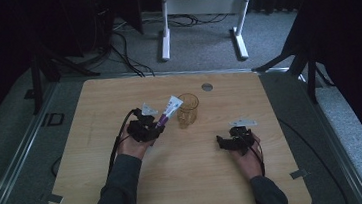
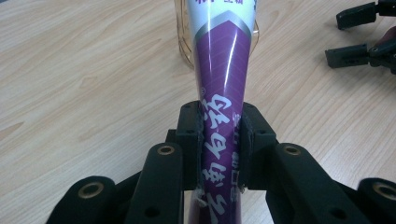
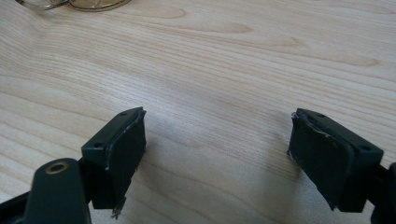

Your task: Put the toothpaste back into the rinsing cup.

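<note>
A purple and white tube [image 1: 168, 112] [image 2: 224, 79] with white lettering is clamped at its lower part by my left gripper [image 1: 156, 128] [image 2: 222, 135], which is shut on it. The tube's white end points up and right toward an amber glass cup [image 1: 188, 109] [image 2: 184, 39] standing on the wooden table [image 1: 118, 95]; I cannot tell whether they touch. My right gripper [image 1: 222, 142] [image 3: 217, 149] rests low over bare wood to the right of the cup, open and holding nothing. It also appears at the far right of the left gripper view, right gripper [image 2: 350, 36]. The cup's base [image 3: 88, 3] shows at the top left of the right gripper view.
A round grey grommet [image 1: 207, 86] sits in the table near its far edge. Beyond the table, a white desk frame [image 1: 200, 9] stands on grey carpet with black cables [image 1: 124, 52] and dark stand legs [image 1: 50, 69] at both sides.
</note>
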{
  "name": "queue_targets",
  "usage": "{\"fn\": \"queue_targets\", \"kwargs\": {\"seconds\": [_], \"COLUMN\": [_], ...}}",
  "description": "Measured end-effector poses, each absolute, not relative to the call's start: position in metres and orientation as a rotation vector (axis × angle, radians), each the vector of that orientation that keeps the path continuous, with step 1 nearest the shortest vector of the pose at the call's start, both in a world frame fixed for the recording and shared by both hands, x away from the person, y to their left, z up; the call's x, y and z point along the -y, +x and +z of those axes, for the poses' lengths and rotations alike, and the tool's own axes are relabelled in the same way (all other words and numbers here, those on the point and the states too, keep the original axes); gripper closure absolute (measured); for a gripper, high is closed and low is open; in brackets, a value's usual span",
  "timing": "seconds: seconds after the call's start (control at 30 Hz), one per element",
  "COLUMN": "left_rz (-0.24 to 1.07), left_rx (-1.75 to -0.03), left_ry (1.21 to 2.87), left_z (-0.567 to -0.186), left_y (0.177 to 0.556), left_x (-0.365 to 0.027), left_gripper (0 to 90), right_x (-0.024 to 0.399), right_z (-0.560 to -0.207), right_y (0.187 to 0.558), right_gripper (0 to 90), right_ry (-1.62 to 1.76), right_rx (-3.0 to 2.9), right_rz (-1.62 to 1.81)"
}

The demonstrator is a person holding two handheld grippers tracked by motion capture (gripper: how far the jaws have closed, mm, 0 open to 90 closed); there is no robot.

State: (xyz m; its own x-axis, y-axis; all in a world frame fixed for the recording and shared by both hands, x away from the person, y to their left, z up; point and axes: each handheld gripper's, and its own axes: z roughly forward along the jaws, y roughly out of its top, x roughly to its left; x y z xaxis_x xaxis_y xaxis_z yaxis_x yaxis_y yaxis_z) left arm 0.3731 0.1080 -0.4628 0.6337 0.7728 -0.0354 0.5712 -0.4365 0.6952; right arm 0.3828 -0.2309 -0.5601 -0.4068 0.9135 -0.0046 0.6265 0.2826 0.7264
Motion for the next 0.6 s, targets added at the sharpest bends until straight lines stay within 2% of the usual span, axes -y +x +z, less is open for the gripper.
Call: {"fn": "queue_targets", "kwargs": {"seconds": [0.6], "left_rz": [0.397], "left_rx": [-1.045], "left_ry": [2.119], "left_z": [-0.4536], "left_y": [0.3814], "left_x": [-0.1052], "left_gripper": [73.3], "right_x": [0.231], "right_z": [-0.5601], "right_y": [0.3828], "right_gripper": [18.6], "right_ry": [1.383], "right_rx": [-2.135], "right_rz": [0.915]}}
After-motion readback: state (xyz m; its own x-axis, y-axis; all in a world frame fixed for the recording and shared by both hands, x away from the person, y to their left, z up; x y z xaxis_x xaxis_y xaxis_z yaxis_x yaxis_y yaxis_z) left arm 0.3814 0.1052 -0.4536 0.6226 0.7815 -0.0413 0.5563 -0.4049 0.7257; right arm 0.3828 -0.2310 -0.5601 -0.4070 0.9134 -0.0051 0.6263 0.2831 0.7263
